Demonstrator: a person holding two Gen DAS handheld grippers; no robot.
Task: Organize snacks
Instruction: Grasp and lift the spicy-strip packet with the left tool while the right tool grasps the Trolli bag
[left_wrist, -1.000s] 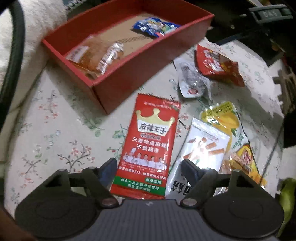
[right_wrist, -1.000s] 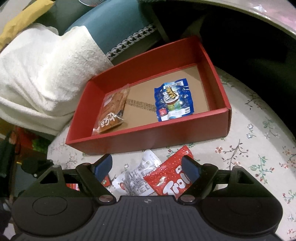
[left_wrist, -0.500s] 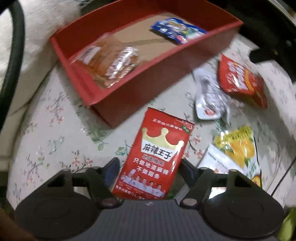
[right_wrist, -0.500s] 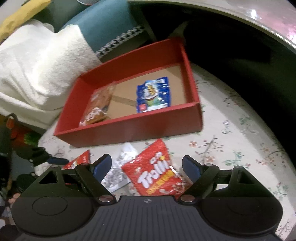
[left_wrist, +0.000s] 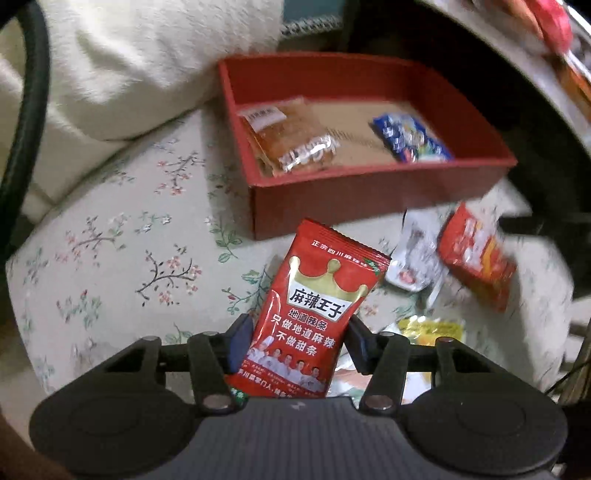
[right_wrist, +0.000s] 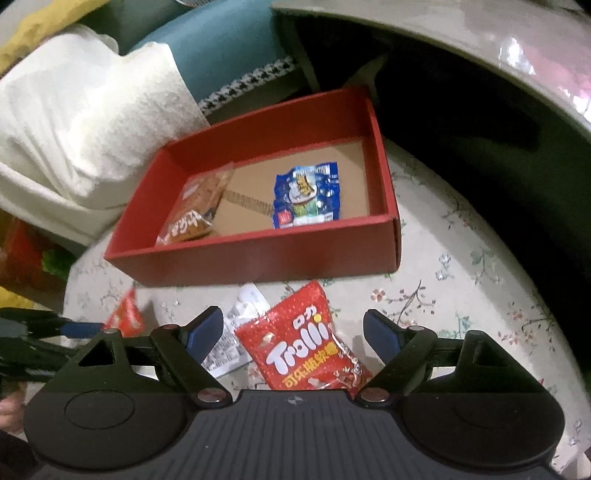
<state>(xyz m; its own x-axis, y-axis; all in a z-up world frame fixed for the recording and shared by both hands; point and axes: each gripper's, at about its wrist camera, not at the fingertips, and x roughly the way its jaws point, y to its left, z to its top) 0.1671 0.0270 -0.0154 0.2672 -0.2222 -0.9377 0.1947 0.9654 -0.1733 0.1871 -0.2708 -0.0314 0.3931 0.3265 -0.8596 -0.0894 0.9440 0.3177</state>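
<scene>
Red spicy-strip packet (left_wrist: 312, 314): pinched low by just-closed left gripper (left_wrist: 295, 338), lifted off floral cloth (left_wrist: 110, 258) short of red box (left_wrist: 369, 206). Carry above near wall, release flat between orange pack (left_wrist: 291, 144) and blue pack (left_wrist: 410, 138). Right gripper (right_wrist: 293, 332) agape over Trolli bag (right_wrist: 306, 347).

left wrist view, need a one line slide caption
Left gripper, jaws just closed, pinches the red spicy-strip packet above the floral cloth, red box ahead.
</scene>
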